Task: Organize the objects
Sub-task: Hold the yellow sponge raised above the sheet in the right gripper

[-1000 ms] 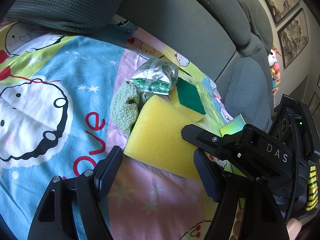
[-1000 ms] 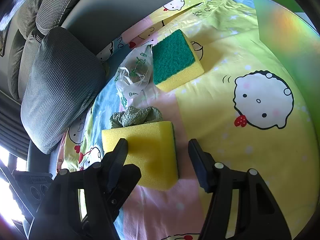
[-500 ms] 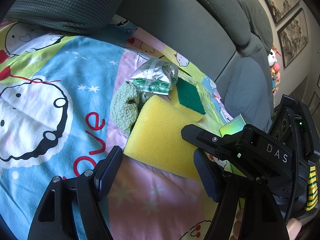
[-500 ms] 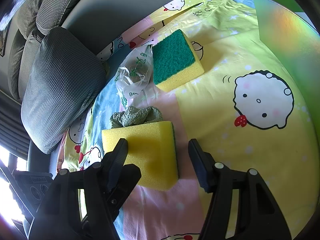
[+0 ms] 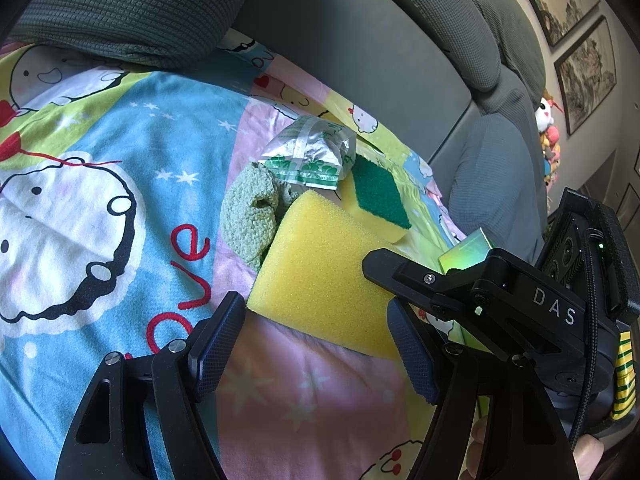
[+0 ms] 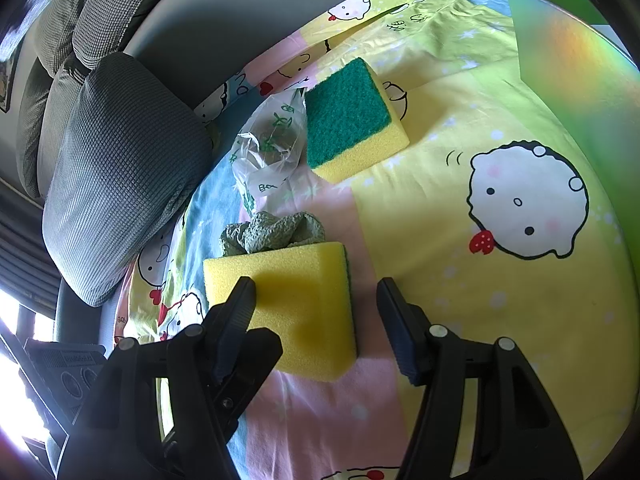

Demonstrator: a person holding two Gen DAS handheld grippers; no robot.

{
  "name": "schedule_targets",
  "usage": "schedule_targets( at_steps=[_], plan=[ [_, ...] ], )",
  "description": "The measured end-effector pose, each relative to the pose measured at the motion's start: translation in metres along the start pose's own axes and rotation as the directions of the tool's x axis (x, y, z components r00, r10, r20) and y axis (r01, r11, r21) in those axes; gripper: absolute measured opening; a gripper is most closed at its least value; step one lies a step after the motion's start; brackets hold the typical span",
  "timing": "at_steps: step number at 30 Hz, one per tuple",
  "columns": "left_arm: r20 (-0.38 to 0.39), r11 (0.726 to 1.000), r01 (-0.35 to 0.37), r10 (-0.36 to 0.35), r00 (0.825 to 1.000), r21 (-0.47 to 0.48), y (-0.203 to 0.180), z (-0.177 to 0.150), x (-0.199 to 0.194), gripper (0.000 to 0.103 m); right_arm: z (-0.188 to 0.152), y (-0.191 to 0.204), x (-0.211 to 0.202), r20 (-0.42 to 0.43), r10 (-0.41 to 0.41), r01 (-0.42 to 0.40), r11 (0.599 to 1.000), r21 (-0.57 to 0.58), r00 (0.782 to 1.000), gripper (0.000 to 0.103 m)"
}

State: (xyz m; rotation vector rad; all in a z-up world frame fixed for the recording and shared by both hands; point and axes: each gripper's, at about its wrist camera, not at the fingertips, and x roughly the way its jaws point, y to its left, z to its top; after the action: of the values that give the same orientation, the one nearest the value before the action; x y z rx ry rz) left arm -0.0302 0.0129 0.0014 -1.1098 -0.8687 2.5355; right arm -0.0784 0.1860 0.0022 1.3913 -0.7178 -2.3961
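A big yellow sponge (image 5: 320, 268) lies on the cartoon bedsheet (image 5: 120, 184), with a crumpled green cloth (image 5: 248, 208) touching its far side. Behind them lie a clear plastic bag (image 5: 312, 156) and a second sponge with a green scourer top (image 5: 378, 196). My left gripper (image 5: 314, 328) is open, its tips just short of the big sponge's near edge. My right gripper (image 6: 316, 296) is open over the same sponge (image 6: 296, 300): its left finger overlaps the yellow top and its right finger stands clear of the sponge's side. Its body with one of its fingers (image 5: 384, 272) crosses the left wrist view.
A shiny green box (image 6: 576, 64) stands at the right. Grey sofa cushions (image 6: 116, 172) and the sofa back (image 5: 360, 40) border the sheet on the far side. Framed pictures and soft toys (image 5: 548, 136) are by the far wall.
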Motion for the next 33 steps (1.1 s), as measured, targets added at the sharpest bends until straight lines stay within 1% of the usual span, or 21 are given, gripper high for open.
schedule_targets(
  at_steps=[33],
  plan=[
    [0.000, 1.000, -0.008, 0.008, 1.000, 0.006, 0.0000, -0.0002, -0.0002, 0.074, 0.0037, 0.0065, 0.0027, -0.034, -0.023, 0.021, 0.999, -0.047, 0.999, 0.062]
  ],
)
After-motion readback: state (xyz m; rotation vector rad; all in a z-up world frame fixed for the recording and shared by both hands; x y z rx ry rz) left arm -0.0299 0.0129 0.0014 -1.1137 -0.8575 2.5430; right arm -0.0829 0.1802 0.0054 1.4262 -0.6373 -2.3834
